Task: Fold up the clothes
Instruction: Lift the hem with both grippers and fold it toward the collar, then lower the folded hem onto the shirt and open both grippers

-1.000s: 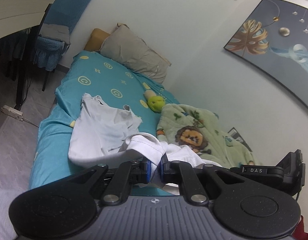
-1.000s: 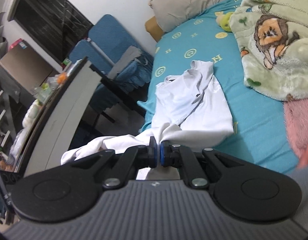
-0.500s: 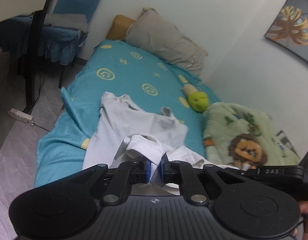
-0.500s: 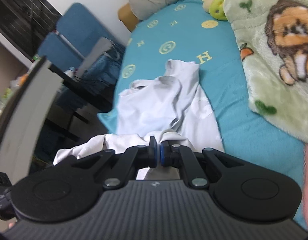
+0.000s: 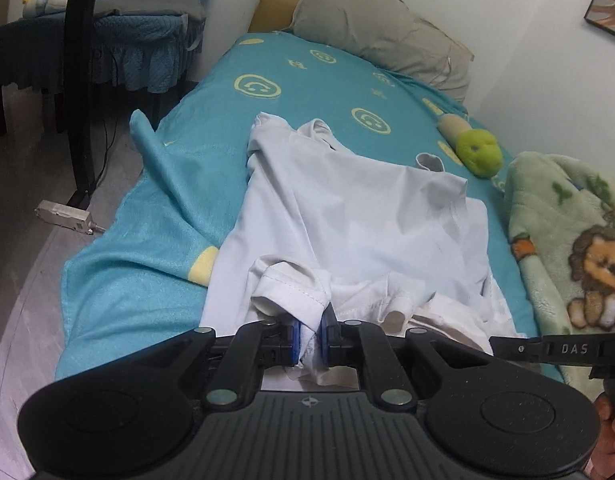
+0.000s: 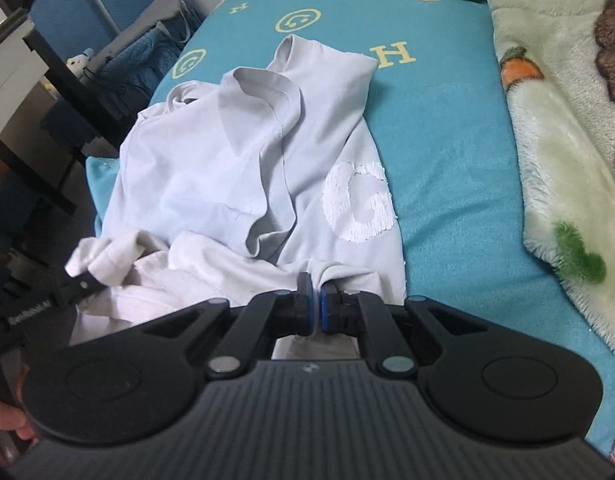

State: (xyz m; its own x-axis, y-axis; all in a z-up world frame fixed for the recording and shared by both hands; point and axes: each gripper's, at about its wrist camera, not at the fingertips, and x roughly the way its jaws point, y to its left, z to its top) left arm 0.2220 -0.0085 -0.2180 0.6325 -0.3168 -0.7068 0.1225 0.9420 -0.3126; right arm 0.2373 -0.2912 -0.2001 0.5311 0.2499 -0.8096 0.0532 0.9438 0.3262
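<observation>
Left claw [image 5: 310,336] clenched on bunched hem of white shirt [image 5: 347,220]; right claw [image 6: 316,306] pinching same hem alongside. Shirt lies ahead of both claws on bed [image 6: 447,160], likely gripped at two points for even fold.

One shirt [image 5: 347,216], two pillows [image 5: 379,28], one blanket [image 5: 567,232].

bed [image 5: 155,216]: teal smiley sheet | wall [image 5: 527,60]: white | floor [image 5: 39,184]: grey | chair [image 5: 107,52]: blue
</observation>
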